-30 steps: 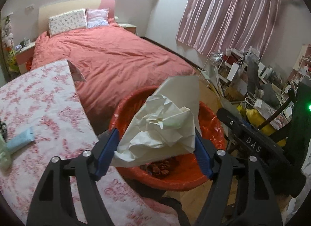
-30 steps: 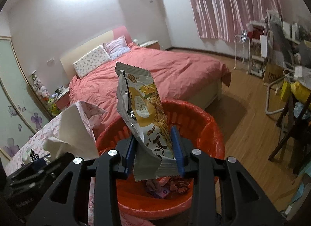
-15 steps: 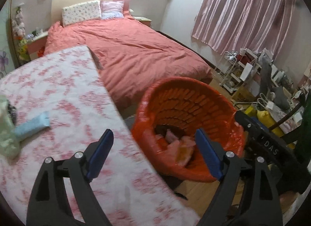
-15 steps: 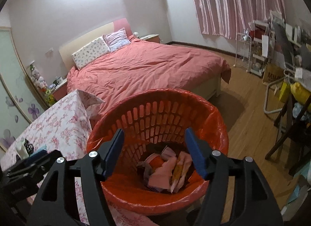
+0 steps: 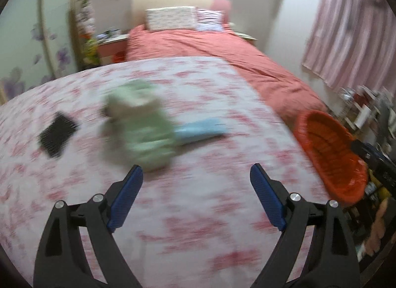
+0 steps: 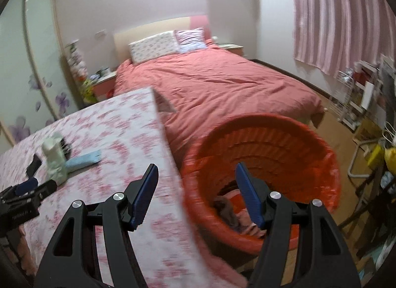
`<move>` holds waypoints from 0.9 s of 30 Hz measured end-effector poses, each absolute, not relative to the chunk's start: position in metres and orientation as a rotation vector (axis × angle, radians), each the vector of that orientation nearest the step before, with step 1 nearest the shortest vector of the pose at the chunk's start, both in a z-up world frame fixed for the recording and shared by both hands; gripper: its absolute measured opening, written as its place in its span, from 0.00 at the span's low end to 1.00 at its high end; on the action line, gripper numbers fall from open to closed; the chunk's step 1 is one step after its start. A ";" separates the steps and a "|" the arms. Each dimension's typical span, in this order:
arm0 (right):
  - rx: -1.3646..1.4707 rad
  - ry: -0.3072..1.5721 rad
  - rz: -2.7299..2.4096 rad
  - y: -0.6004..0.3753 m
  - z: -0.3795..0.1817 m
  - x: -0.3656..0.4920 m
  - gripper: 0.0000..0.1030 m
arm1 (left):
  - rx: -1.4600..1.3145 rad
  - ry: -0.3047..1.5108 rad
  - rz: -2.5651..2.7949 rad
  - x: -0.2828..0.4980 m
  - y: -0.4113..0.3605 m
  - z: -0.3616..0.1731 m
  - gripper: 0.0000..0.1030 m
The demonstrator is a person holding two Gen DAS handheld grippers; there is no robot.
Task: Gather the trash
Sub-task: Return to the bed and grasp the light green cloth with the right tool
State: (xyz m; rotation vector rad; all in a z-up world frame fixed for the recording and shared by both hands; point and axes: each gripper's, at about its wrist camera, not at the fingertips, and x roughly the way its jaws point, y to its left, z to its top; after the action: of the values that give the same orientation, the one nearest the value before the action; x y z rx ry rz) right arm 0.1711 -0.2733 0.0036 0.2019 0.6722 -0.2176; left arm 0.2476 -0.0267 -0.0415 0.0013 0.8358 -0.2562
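Note:
My left gripper point(image 5: 196, 197) is open and empty above the floral tablecloth point(image 5: 198, 226). Ahead of it lie a pale green crumpled item point(image 5: 139, 127), a light blue packet point(image 5: 200, 130) and a small black object point(image 5: 58, 135). The orange trash basket point(image 5: 331, 154) stands off the table's right edge. My right gripper point(image 6: 196, 195) is open and empty over the gap between the table edge and the basket point(image 6: 272, 149), which holds trash point(image 6: 237, 218). The green item point(image 6: 54, 159), blue packet point(image 6: 83, 161) and the left gripper point(image 6: 24, 189) show at left.
A bed with a red cover point(image 6: 210, 85) lies behind the table and basket. Pink curtains point(image 6: 334, 15) hang at right. Cluttered shelves and a chair point(image 6: 366, 104) stand on the wooden floor at right. A wardrobe with flower prints point(image 6: 32, 65) stands at left.
Both grippers opened and dropped the crumpled paper and the snack wrapper into the basket. Both then swung left, the left one out over the table.

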 end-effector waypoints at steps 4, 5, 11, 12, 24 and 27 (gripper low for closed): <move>0.178 0.692 -0.148 -0.243 0.003 0.181 0.63 | -0.026 0.839 -0.135 0.251 0.030 -0.047 0.84; 0.173 0.699 -0.123 -0.233 0.003 0.184 0.63 | -0.030 0.837 -0.109 0.251 0.042 -0.047 0.84; 0.148 0.732 0.020 -0.172 -0.001 0.207 0.60 | -0.057 0.825 0.006 0.248 0.108 -0.048 0.85; 0.142 0.739 0.043 -0.162 -0.001 0.212 0.59 | -0.061 0.823 0.017 0.247 0.115 -0.048 0.85; 0.097 0.800 0.123 -0.081 -0.015 0.266 0.54 | -0.101 0.827 0.084 0.241 0.171 -0.058 0.86; 0.091 0.831 0.098 -0.078 -0.025 0.281 0.50 | -0.114 0.833 0.091 0.242 0.178 -0.060 0.86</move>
State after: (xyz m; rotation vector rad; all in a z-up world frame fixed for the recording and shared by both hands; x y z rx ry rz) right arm 0.2806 -0.0778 -0.0247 0.0911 0.8314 0.0981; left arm 0.2421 0.1782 -0.0599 -0.1143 0.8326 0.0913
